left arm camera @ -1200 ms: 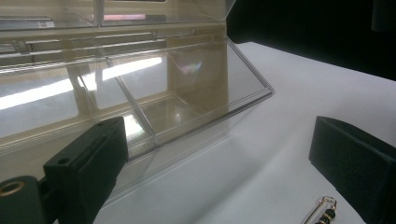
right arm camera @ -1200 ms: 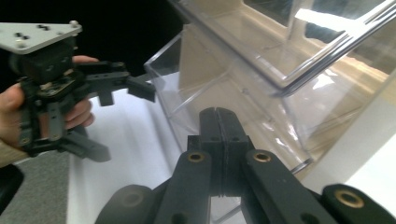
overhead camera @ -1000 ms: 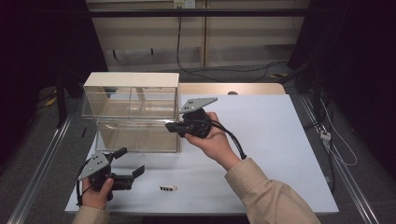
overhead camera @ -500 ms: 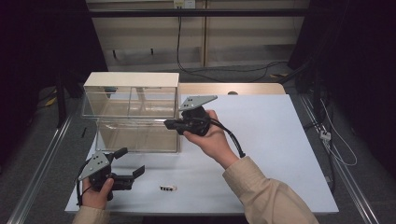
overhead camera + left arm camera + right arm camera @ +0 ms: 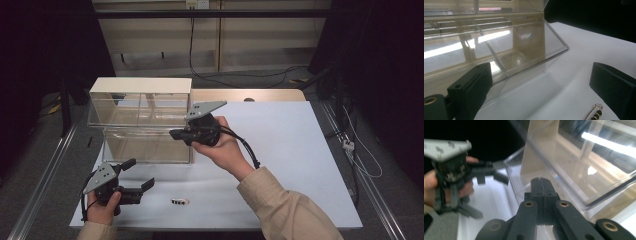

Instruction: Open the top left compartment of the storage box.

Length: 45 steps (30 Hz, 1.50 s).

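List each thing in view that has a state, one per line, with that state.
Clear box: lower bin tilted open, nothing seen inside it.
Left hand-held gripper: open, holding nothing, low over the table.
Right hand-held gripper: shut, holding nothing, tips at the box's front.
Beaded pin: lying flat on the table, untouched.

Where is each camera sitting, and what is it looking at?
High view: sits above the table, looking forward and down; both hands show, the left claw and right claw.
Left gripper view: rides the left claw, facing the clear box between open jaws.
Right gripper view: rides the right claw, jaws shut, facing the clear box.
Shared: the beaded pin shows in the high and left gripper views.
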Motion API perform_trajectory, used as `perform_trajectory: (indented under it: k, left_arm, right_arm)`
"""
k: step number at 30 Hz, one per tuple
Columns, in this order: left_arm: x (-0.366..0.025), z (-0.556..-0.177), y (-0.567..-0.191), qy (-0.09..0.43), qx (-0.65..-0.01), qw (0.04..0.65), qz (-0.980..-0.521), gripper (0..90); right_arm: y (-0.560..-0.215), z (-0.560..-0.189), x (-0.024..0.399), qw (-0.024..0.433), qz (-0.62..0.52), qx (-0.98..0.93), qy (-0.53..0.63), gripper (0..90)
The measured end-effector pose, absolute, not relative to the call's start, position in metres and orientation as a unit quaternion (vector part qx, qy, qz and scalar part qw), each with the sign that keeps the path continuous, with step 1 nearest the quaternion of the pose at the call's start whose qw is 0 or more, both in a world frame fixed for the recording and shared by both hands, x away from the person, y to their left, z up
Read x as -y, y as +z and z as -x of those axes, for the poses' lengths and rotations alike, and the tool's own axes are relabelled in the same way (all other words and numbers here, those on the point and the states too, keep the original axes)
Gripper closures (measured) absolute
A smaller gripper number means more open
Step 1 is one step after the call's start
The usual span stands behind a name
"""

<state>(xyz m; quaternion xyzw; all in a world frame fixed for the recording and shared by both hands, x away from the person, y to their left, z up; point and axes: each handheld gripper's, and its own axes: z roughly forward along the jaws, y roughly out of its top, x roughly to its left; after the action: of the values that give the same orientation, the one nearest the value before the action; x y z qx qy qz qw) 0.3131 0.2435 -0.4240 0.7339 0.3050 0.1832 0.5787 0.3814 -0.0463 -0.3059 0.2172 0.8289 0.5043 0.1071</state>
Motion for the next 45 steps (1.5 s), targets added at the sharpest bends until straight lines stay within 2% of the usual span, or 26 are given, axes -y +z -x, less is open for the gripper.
perform_trajectory:
  k: [11, 22, 34, 39, 45]
  left_arm:
    - [-0.244, -0.313, -0.424, 0.182, -0.306, 0.580, -0.733, 4.4]
    - [-0.243, -0.314, -0.424, 0.183, -0.301, 0.577, -0.737, 4.4]
    - [-0.242, -0.314, -0.424, 0.179, -0.302, 0.581, -0.734, 4.4]
    - [-0.240, -0.314, -0.424, 0.175, -0.301, 0.582, -0.735, 4.4]
    - [-0.240, -0.315, -0.424, 0.174, -0.300, 0.581, -0.737, 4.4]
  right_arm:
    - [-0.317, -0.389, 0.051, 0.123, -0.247, -0.813, 0.512, 90.0]
    - [-0.299, -0.385, 0.046, 0.124, -0.230, -0.807, 0.530, 90.0]
    - [-0.272, -0.382, 0.047, 0.153, -0.230, -0.793, 0.543, 90.0]
    - [-0.261, -0.389, 0.053, 0.161, -0.243, -0.788, 0.542, 90.0]
    - [-0.261, -0.400, 0.059, 0.149, -0.257, -0.782, 0.547, 90.0]
